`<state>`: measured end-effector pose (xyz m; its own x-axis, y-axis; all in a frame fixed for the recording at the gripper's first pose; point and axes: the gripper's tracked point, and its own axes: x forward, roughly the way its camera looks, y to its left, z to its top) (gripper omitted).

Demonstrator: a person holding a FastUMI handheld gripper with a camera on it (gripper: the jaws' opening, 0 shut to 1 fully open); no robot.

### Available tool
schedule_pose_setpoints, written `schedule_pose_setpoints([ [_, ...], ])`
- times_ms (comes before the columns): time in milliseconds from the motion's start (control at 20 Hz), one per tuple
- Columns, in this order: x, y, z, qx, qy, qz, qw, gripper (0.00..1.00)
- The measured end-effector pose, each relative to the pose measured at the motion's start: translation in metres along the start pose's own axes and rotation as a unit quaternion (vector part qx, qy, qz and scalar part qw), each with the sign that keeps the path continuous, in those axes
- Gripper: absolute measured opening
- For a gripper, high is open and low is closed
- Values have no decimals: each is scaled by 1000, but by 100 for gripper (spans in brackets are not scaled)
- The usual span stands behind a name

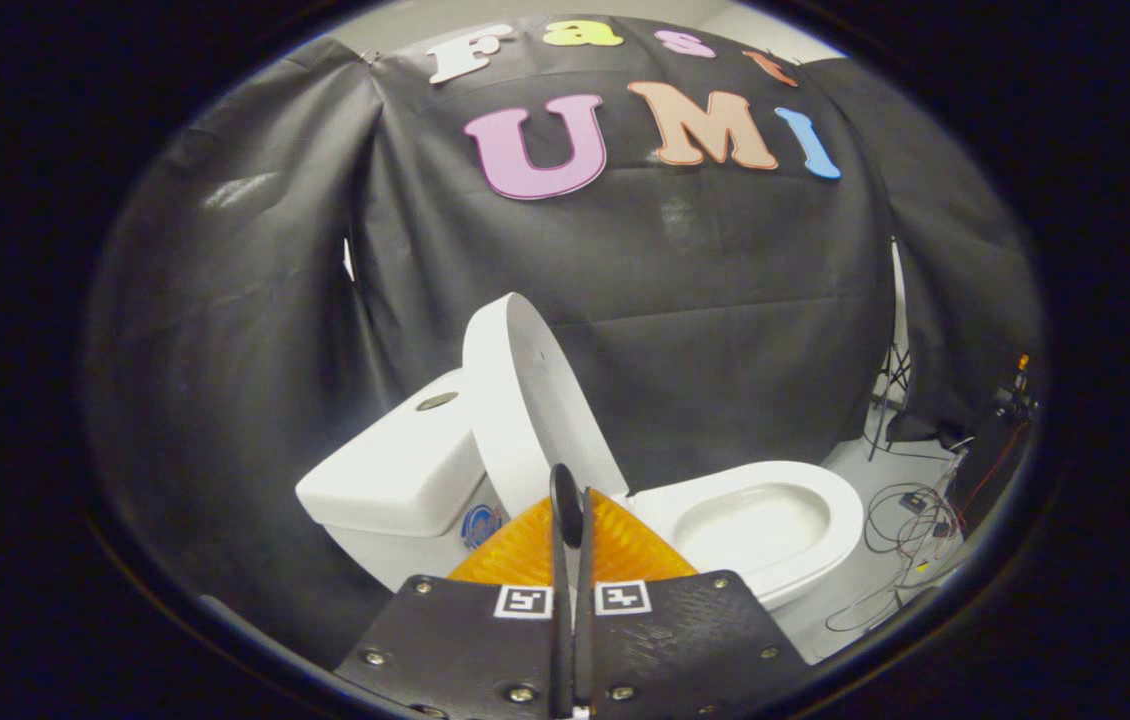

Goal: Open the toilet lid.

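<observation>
A white toilet stands just ahead of me. Its lid (525, 400) is raised, standing near upright and leaning back toward the cistern (395, 470). The seat (825, 530) lies flat around the bowl (750, 525), which shows open beyond my fingers to the right. My gripper (573, 500) is shut, its two fingers pressed together with nothing between them. The tips sit in front of the lid's lower edge, near the hinge; I cannot tell whether they touch it.
Black cloth walls (725, 330) close in behind and beside the toilet. Loose cables (910, 520) and a stand's legs (890, 400) lie on the pale floor to the right of the bowl.
</observation>
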<state>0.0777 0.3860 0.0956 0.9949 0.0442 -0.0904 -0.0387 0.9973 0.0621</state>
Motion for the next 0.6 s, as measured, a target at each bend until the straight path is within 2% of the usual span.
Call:
schedule_pose_setpoints([
  [600,-1,9,-1,-5,-3,-6,1000,1],
])
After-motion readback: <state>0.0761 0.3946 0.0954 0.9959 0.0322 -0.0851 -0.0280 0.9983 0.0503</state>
